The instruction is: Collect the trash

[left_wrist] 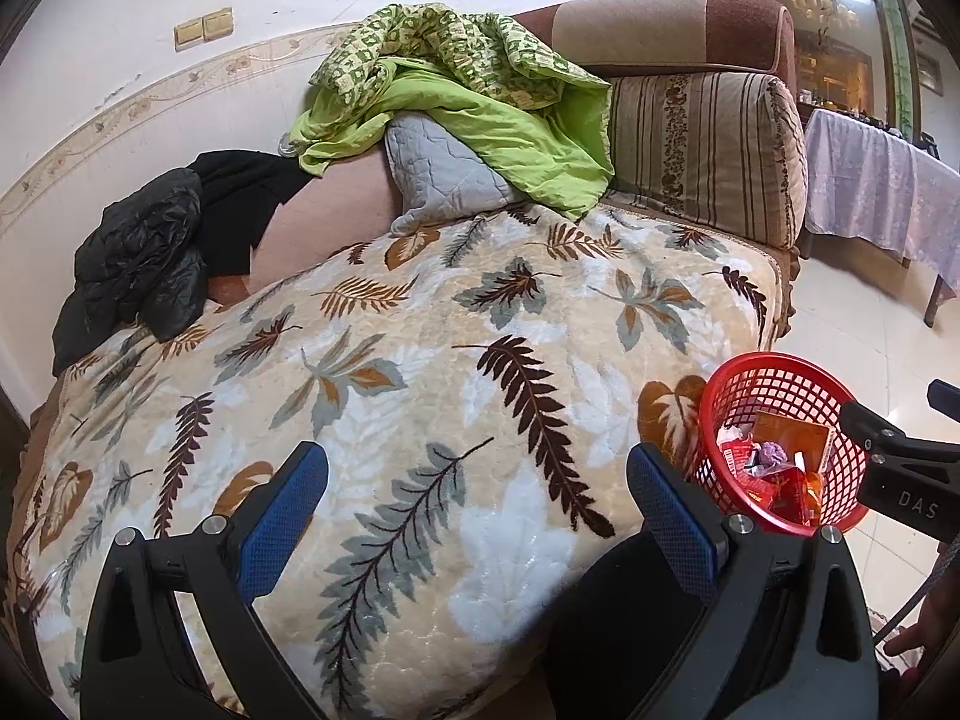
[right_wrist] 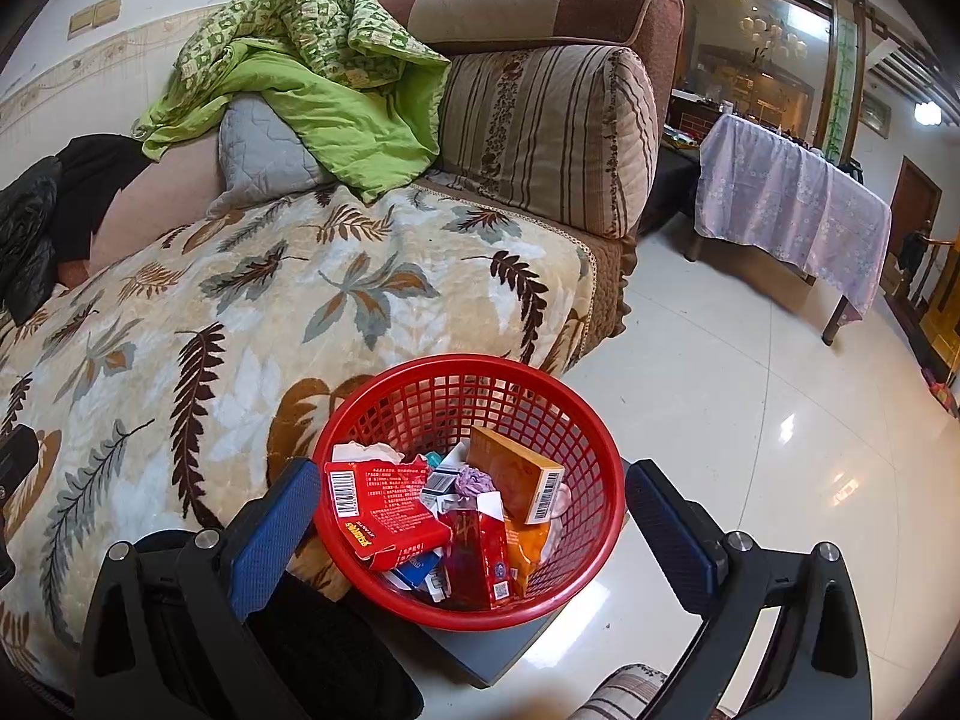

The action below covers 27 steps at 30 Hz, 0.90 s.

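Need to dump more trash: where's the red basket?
The red basket sits on a grey stand beside the sofa's front corner, ahead of the open right gripper, low-right in the left view.

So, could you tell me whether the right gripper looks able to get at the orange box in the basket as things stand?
Probably yes. The right gripper is open and empty right over the red basket, and the orange box lies on top of the trash with nothing covering it.
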### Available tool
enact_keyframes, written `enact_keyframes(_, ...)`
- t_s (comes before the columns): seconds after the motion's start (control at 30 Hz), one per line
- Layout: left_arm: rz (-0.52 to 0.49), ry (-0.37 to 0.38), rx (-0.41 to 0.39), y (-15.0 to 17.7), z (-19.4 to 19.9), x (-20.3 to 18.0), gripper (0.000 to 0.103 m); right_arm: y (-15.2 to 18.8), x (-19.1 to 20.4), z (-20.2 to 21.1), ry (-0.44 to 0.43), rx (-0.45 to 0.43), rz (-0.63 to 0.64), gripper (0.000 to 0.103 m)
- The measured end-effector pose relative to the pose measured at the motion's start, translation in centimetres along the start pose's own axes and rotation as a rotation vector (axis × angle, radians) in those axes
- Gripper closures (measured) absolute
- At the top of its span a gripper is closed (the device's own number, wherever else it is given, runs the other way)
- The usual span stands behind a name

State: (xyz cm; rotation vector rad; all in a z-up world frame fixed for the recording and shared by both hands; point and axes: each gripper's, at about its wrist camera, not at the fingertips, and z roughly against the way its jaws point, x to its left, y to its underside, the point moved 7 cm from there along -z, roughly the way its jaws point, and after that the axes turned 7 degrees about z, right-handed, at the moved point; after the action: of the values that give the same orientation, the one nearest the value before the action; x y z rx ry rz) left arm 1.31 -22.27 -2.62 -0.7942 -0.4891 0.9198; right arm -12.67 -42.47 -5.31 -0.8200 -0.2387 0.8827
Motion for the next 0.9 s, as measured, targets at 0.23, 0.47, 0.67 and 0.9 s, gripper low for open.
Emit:
enact_keyframes(0.23,0.0,0.0,-0.001,-0.03,0.08,-0.13,0.004,0.01,0.21,-0.05,-0.001,-0.002,0.001,0.001)
enact_keyframes(0.47,0.002,-0.002,-0.001,-0.03,0.11,-0.12,0.004,0.05,0.19,-0.01,-0.001,-0.002,0.002,0.001)
enact_keyframes(0.67,0.002,-0.001,-0.001,0.01,0.13,-0.08,0.004,0.08,0.29,-0.04,-0.003,-0.001,0.003,0.001)
enact_keyframes(0.9,0.003,-0.002,-0.001,0.03,0.16,-0.08,0.004,0.11,0.41,-0.01,-0.004,-0.002,0.003,0.001)
